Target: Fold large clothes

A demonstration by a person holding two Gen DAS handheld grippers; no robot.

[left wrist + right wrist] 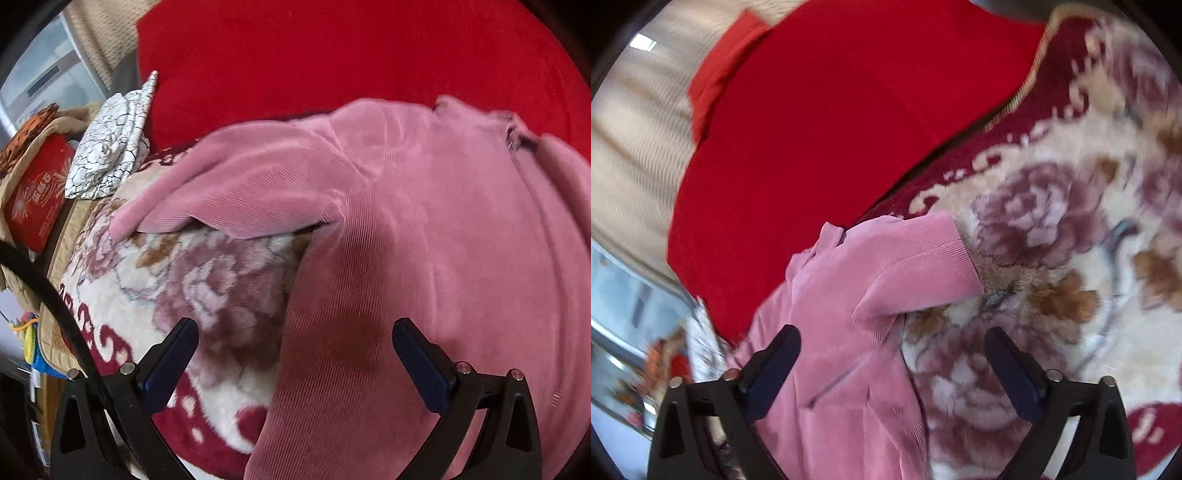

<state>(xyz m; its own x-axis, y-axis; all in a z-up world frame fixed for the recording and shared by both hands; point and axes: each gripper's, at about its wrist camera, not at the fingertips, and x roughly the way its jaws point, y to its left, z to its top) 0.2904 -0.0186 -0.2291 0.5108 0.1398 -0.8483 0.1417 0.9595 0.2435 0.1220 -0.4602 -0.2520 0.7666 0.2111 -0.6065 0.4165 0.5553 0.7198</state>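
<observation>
Here the pink corduroy garment [424, 229] was spread flat over the floral blanket [207, 280], filling the right of the left wrist frame, presumably laid out for folding. The left gripper [295, 336] and right gripper [892, 345] were held apart, nothing gripped.

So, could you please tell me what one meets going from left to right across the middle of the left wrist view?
red box → white crackle-patterned cloth → floral blanket → pink corduroy garment
</observation>
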